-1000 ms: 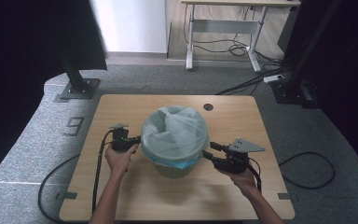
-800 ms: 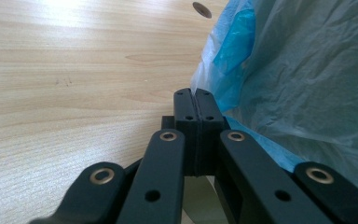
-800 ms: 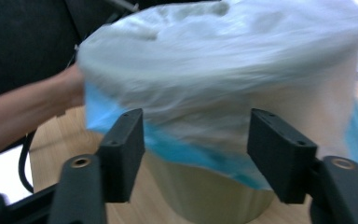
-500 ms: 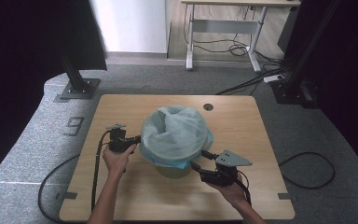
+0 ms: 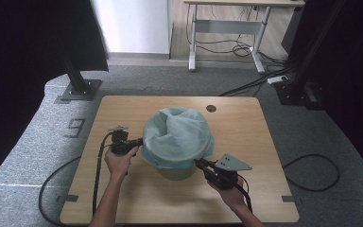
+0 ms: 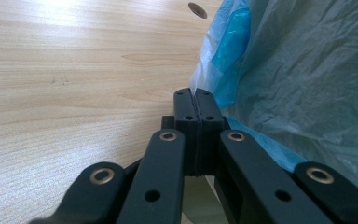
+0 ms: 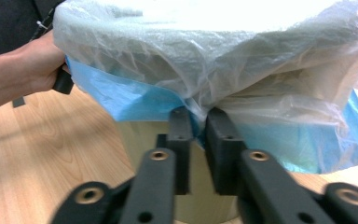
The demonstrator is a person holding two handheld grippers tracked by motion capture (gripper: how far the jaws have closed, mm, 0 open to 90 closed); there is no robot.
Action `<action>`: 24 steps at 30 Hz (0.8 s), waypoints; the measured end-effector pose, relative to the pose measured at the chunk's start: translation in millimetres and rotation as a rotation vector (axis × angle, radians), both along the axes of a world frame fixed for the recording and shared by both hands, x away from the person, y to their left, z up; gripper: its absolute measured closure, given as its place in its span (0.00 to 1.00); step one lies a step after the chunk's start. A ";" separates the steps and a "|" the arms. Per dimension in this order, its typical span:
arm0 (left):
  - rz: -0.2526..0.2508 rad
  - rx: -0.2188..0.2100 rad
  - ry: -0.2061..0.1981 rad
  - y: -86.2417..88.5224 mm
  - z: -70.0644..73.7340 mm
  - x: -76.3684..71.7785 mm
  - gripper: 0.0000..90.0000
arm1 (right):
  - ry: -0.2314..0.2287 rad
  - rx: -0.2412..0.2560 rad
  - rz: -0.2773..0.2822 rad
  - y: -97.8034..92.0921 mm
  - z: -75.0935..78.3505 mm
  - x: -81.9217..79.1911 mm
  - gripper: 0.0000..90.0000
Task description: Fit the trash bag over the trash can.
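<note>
A round beige bin (image 5: pixel 177 172) stands mid-table, lined with a thin white-and-blue plastic bag (image 5: pixel 177 132) whose hem is folded down over the rim. My left gripper (image 5: pixel 139 141) is at the bin's left side. Its jaws (image 6: pixel 195 95) are pressed together right at the bag's hem (image 6: pixel 307 70), apparently pinching the film. My right gripper (image 5: pixel 199 162) is at the bin's front right. There the bag (image 7: pixel 205 56) puckers into a fold nipped between its nearly closed jaws (image 7: pixel 198 116), just above the bin wall (image 7: pixel 140 140).
The wooden table (image 5: pixel 123 109) has a cable hole (image 5: pixel 211 108) behind the bin. Black cables trail off the front-left edge (image 5: pixel 94 189) and behind my right hand. Black stand bases sit on the grey floor at back left (image 5: pixel 78 90) and back right (image 5: pixel 295 92).
My right gripper has swung from the bin's right side round to its front right, nearer the person. The left gripper and the bin have stayed put.
</note>
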State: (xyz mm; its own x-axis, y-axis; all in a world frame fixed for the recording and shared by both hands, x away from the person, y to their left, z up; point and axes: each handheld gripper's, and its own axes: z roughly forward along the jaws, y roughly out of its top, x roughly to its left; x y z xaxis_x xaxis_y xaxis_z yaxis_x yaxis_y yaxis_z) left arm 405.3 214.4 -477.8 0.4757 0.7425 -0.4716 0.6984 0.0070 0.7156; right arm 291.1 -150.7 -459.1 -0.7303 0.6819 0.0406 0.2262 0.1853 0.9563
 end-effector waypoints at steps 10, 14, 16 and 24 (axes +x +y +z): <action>0.005 -0.022 -0.005 7.1 -1.2 -3.6 0.99 | 0.002 0.018 0.026 -2.8 -3.4 2.3 0.98; 0.004 -0.024 -0.006 9.9 -3.2 -5.1 1.00 | 0.018 0.031 0.036 -6.2 -10.2 3.2 0.98; 0.004 -0.023 -0.004 11.2 -4.6 -5.5 1.00 | 0.031 0.028 0.039 -8.0 -16.5 3.3 0.99; -0.007 0.006 0.015 7.1 -8.8 -4.7 1.00 | 0.067 -0.019 0.037 -13.0 -42.4 8.1 0.99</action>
